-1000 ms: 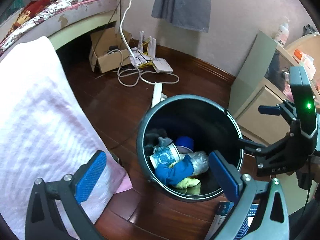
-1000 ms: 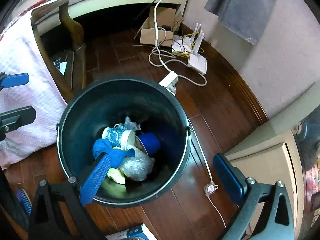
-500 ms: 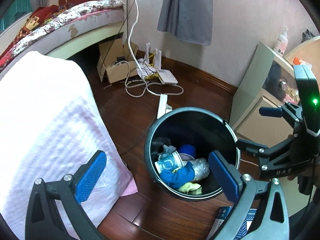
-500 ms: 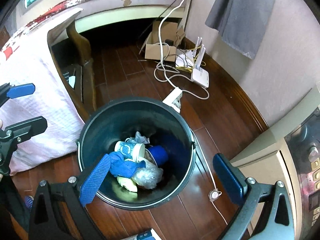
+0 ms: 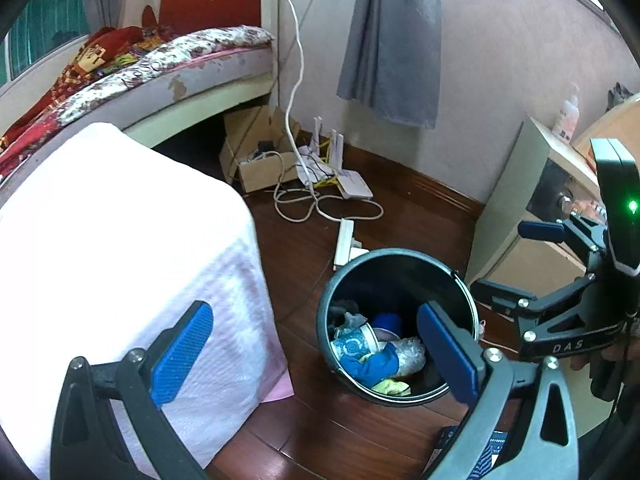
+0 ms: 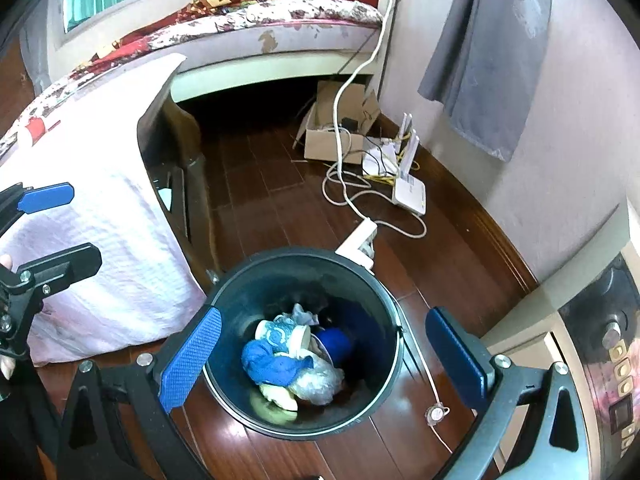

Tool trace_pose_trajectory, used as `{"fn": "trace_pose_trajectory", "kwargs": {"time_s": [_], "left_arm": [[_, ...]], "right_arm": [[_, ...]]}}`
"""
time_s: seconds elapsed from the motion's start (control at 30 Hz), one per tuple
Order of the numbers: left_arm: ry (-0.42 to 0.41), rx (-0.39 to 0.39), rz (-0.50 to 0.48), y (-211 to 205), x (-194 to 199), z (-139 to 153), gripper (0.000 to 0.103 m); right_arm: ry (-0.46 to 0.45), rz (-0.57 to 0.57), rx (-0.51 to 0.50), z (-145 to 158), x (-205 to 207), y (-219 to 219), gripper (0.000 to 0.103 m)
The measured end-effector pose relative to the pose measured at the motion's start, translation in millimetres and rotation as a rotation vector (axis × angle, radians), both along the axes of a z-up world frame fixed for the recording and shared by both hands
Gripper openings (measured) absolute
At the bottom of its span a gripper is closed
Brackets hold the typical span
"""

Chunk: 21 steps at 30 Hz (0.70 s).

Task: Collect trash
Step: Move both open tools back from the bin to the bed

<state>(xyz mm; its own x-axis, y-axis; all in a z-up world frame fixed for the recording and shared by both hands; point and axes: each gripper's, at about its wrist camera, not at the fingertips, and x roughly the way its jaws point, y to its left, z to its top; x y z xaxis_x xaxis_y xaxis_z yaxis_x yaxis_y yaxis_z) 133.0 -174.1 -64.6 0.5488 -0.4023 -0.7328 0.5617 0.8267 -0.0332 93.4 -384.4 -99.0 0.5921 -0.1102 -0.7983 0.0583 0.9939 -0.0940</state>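
Left wrist view: the left gripper has its jaws spread wide with nothing between the blue pads. Compared with 1 second ago, the trash bin looks smaller and sits lower in the frame, and more of the room shows above it: the bed, the hanging grey cloth and the router with its cables by the wall. That reads as the left gripper having been lifted up and away from the bin. The white towel-covered furniture stands just beside the bin on its left. The right gripper shows at the right edge, wide open and holding nothing.

Right wrist view: the right gripper is likewise wide open and empty, hovering above the bin. Here too the bin has shrunk and dropped in the frame since 1 second ago, so this gripper has risen as well. Inside the bin lie the collected pieces: a patterned paper cup, a blue cloth, a crumpled clear plastic wrapper, a blue cup and something yellowish at the bottom. The left gripper appears at the left edge, over the towel.

Judged from this, the last drop into the bin is finished and both grippers are pulling back empty. Either the collecting is done, or the next piece must be sought; a printed box or booklet near the bin's base, at the bottom of the left view, may be a candidate, though it is too hidden to tell.
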Motion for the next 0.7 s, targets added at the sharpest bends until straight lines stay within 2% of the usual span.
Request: {"fn": "trace_pose_trajectory", "kwargs": {"time_s": [0.33,0.7], "left_arm": [[-0.030,-0.022,0.063,31,-4,17,0.102],[-0.079,-0.033,0.156,77,2,36,0.102]], "right_arm": [[-0.045,0.042,-0.005,25,5,26,0.103],[-0.111,0.126,0.011,56,26,81,0.103]]}}
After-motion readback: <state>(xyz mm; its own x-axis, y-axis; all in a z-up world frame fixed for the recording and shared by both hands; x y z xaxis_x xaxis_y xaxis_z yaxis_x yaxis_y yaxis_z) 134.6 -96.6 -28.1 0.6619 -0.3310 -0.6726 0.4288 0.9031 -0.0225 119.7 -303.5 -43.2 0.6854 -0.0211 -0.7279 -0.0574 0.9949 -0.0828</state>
